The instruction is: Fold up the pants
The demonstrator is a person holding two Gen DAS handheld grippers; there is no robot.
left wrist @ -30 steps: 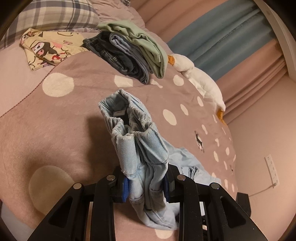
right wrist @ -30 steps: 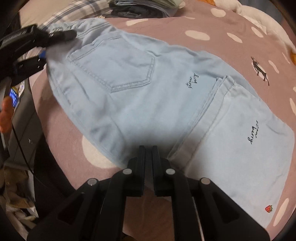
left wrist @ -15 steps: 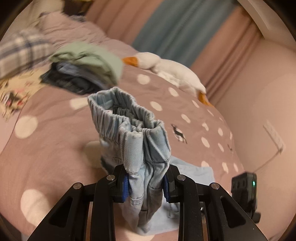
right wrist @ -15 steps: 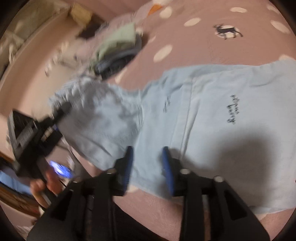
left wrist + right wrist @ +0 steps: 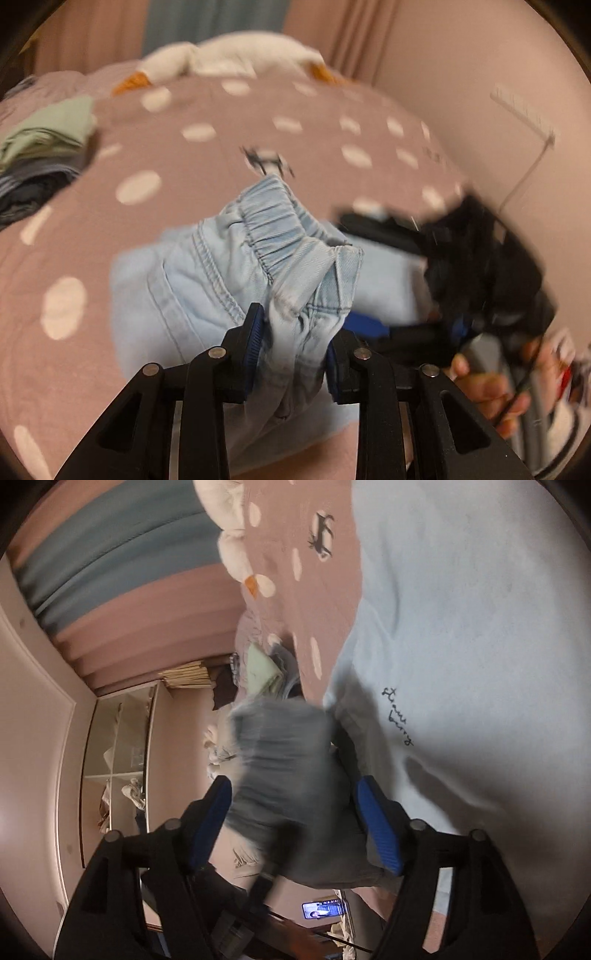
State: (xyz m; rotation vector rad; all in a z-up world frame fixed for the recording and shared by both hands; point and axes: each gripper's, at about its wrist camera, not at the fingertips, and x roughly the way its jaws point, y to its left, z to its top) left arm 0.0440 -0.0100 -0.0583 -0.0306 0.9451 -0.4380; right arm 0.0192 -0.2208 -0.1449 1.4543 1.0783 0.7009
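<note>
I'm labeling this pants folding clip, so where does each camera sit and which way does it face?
Left wrist: on the left gripper, looking along its fingers across the bed; jaws clamp the pants; right gripper and hand show.
Right wrist: on the right gripper, rolled sideways, looking over the pants toward the curtains; jaws open around blurred denim.
Shared: pants, bed, folded clothes, plush goose.

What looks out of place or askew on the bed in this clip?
Nothing damaged or spilled. The light blue pants are only bunched at the waistband, pinched in the left gripper; the right gripper is open. Both views are motion-blurred.
</note>
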